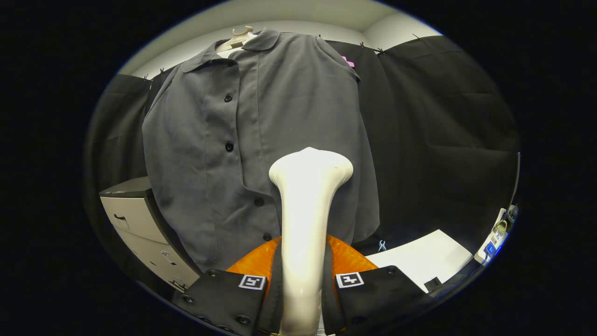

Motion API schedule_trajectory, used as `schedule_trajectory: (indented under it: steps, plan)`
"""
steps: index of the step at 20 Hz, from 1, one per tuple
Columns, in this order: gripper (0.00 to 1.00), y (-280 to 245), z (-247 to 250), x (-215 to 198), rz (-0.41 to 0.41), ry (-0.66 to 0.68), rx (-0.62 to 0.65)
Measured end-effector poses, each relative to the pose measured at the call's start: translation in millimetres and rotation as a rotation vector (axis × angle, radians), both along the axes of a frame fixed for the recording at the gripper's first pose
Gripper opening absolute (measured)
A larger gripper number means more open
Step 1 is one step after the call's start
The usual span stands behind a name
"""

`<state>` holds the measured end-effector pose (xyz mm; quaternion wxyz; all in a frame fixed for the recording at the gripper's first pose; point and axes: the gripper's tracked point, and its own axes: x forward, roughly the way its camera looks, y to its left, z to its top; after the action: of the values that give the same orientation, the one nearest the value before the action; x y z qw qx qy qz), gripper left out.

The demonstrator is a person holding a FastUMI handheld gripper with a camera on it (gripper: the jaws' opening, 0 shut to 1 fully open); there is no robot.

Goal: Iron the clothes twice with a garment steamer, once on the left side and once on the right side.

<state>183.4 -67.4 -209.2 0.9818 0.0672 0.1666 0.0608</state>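
The gripper (302, 284) had both fingers clamped on the white garment steamer (305, 224), whose flared head lay against the lower front of the grey shirt (261, 135), just right of its button line. Left of the shirt stood a drawer cabinet (140, 224); right of its hem, black cloth hung open.

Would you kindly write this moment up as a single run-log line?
gripper: shut on garment steamer | steamer head: at grey shirt, right of button placket, lower half | shirt: on hanger
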Motion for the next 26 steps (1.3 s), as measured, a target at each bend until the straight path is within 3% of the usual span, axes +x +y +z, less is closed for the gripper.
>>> schedule_trajectory:
  steps: [15,20,26]
  plan:
    - [0.41,-6.9,-53.8,-16.9,-0.012,0.109,0.003]
    - [0.41,-2.1,-30.3,-25.5,-0.018,0.074,0.008]
    - [0.41,19.9,36.7,-48.2,-0.029,-0.025,0.015]
